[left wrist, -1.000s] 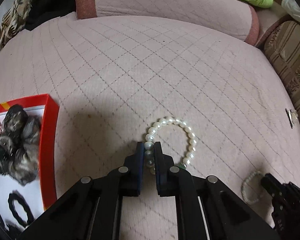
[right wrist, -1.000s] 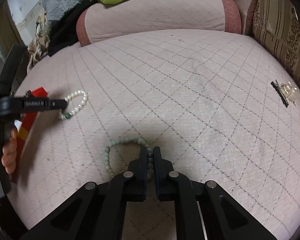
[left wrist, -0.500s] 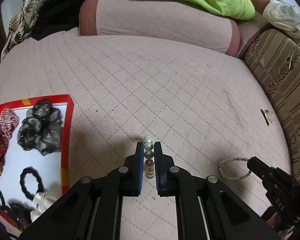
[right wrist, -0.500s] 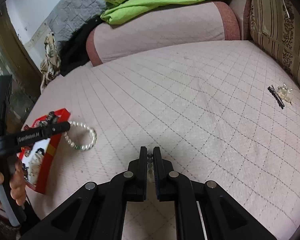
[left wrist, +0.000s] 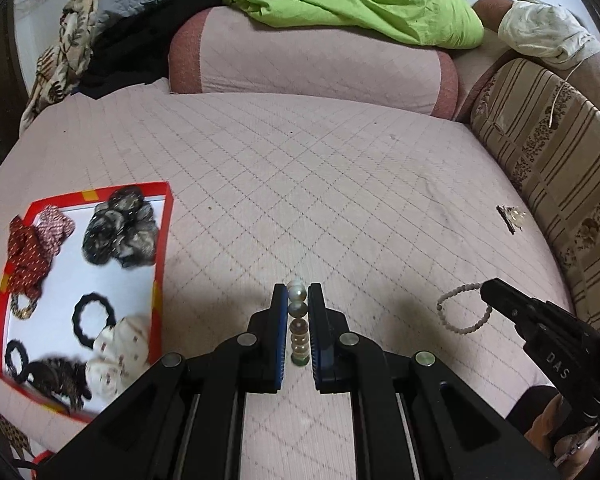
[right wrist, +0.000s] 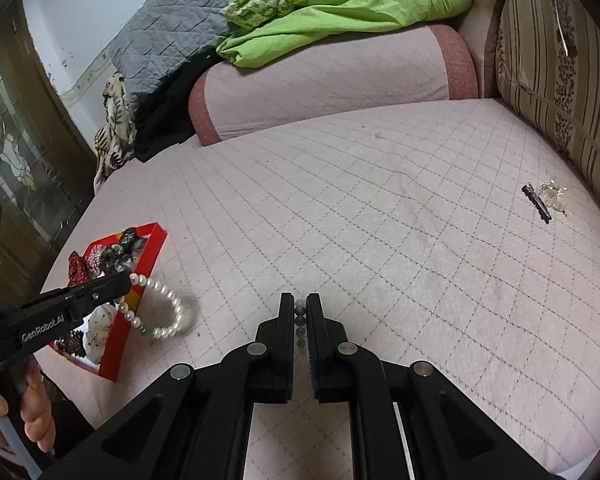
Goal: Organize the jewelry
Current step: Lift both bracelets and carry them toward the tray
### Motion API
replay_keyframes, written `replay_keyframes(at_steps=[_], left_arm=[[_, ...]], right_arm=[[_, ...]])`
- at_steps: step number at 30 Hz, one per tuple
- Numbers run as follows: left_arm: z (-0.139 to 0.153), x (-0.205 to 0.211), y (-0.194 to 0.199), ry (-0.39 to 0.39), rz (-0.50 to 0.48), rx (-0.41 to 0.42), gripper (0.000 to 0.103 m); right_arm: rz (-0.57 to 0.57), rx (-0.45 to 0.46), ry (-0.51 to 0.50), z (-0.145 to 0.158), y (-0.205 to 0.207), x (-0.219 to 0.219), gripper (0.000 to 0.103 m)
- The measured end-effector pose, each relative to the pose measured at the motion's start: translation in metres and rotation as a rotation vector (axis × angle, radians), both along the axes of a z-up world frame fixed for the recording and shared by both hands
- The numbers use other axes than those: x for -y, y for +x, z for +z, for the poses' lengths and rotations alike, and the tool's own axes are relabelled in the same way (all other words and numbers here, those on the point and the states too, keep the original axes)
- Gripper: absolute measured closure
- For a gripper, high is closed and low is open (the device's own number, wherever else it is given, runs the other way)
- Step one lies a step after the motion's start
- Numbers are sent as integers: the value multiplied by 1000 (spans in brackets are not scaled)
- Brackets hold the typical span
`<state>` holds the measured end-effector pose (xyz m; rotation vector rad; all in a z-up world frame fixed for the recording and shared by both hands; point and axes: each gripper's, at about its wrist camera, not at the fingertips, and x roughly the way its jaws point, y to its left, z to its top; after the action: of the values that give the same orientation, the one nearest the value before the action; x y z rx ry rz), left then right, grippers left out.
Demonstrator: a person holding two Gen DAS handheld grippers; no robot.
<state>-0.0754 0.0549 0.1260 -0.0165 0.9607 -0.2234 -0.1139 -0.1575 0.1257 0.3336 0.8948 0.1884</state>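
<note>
I had both bracelets lifted off the cushion (left wrist: pixel 340 184). My left gripper (left wrist: pixel 298 300) was clamped on the pearls (right wrist: pixel 160 312), near the box (left wrist: pixel 162 272) — my right gripper (right wrist: pixel 300 312) on the green beads (left wrist: pixel 464 312). Light, limp, slippery strands; I judged gripping across the beads safest.

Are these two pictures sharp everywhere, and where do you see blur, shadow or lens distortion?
Left wrist view: strong fisheye bending at the edges; the red box is smeared at its near corner; a soft shadow lies beside the left gripper. Right wrist view: the pearl bracelet is slightly motion-blurred; the hair clip stays sharp.
</note>
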Motion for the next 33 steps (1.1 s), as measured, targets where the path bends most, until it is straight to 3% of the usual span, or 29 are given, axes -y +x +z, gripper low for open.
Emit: replay_keyframes(at_steps=[23, 33], left_arm=[[38, -28, -65, 100, 94, 153, 94], [50, -37, -77, 106, 109, 196, 94]], right_arm=[[50, 48, -39, 36, -44, -37, 96], [75, 62, -60, 47, -53, -52, 96]])
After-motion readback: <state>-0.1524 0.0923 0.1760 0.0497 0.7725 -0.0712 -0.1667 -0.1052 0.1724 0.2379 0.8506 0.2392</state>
